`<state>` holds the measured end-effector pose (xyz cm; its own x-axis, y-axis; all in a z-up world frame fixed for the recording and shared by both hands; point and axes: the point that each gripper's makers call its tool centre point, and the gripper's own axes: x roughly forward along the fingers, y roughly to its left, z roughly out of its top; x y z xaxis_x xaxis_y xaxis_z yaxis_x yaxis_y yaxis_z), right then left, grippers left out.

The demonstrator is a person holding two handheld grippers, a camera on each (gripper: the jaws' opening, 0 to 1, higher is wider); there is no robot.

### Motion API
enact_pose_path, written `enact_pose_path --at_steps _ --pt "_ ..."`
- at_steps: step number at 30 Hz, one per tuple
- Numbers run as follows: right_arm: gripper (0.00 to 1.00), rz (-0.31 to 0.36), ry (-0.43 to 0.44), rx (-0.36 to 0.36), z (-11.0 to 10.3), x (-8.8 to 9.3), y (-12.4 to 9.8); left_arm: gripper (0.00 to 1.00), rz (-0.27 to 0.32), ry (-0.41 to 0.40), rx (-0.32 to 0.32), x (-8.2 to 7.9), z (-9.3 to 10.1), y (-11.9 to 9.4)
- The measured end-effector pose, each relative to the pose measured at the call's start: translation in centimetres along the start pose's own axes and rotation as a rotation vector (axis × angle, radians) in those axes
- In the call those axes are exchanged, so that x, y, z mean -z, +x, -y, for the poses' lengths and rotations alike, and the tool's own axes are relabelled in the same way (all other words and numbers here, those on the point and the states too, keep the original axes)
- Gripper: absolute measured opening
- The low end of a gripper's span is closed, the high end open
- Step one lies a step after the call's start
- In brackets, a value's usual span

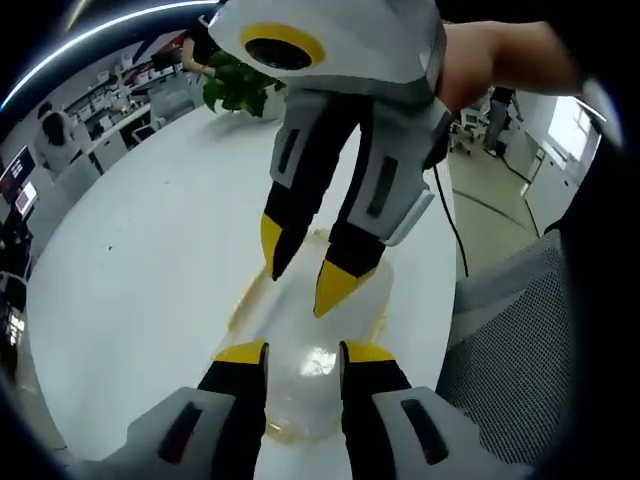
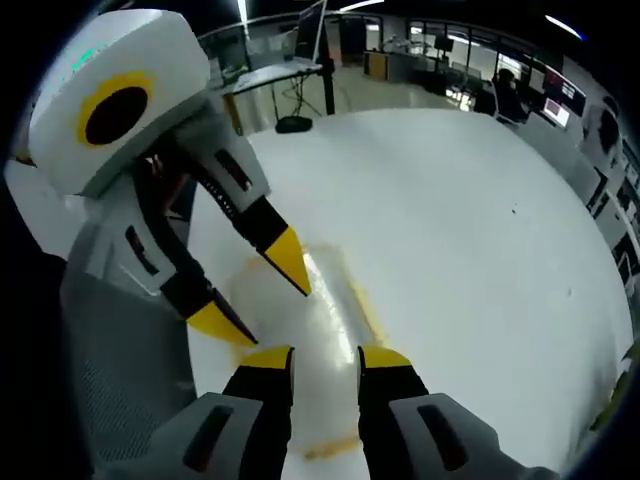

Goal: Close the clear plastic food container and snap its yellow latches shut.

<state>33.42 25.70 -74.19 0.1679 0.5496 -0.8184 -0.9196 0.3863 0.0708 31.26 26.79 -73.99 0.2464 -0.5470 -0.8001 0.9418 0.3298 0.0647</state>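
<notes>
Your worktop [image 1: 150, 260] is a broad white surface that runs out well beyond both claws, so nothing crowds the job. On it, right under your hands, lies the clear box [image 1: 310, 340], long and shallow, with its yellow latches [image 1: 245, 295] showing as pale yellow strips along its edges; from here you can't tell whether any of them has been snapped down. In the right gripper view the box [image 2: 325, 320] lies just ahead of your own jaw tips and stretches away between the two claws, a latch [image 2: 372, 318] running along its side. You have the claws facing each other over its two ends, likely so that each can press one end of the lid while the other steadies it. Your left claw [image 1: 303, 352] hangs with its jaws parted, tips right above the near end of the box, holding nothing. Your right claw [image 1: 308, 268] comes in from the far end, jaws likewise spread and empty, tips pointing down at the lid. I judge you are set to push down, not to grasp.
</notes>
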Motion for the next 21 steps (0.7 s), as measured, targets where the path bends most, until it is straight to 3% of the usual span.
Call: enact_pose_path --at_steps 21 --pt "0.22 -0.018 -0.020 0.002 0.5 -0.4 1.0 0.25 -0.013 -0.003 0.014 0.3 0.0 0.3"
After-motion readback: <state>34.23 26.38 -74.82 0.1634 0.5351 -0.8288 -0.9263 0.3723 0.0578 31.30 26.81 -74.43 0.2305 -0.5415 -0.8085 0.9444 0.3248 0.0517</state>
